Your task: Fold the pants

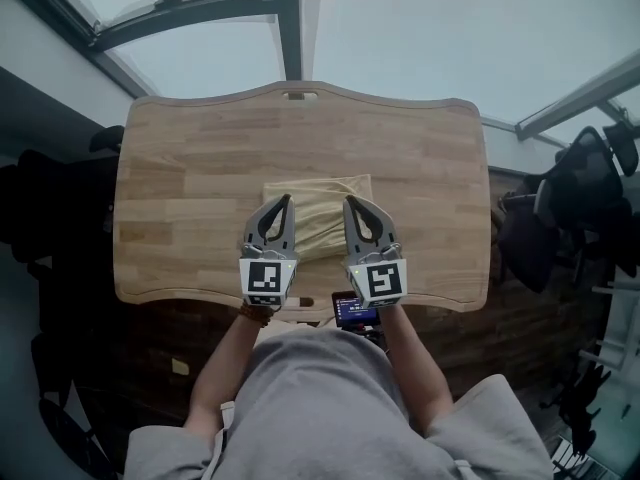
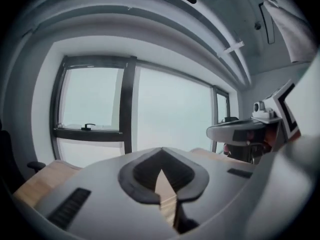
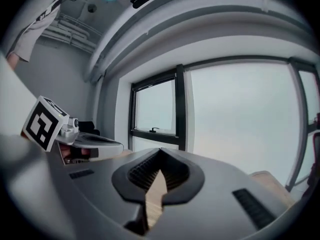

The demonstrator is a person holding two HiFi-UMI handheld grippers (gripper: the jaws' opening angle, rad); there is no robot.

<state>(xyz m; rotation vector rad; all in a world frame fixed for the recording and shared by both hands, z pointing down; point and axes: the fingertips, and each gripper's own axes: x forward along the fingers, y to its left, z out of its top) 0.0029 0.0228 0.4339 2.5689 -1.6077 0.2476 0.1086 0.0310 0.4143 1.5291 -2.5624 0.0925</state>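
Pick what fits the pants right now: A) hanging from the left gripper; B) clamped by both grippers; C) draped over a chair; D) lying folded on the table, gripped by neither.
D: the pants lie folded on the table, and the left gripper and right gripper are both shut with no cloth between them.

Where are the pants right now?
In the head view the folded pants lie at the middle of the wooden table, slightly toward the person's side, showing between the left gripper and right gripper, both shut and empty.
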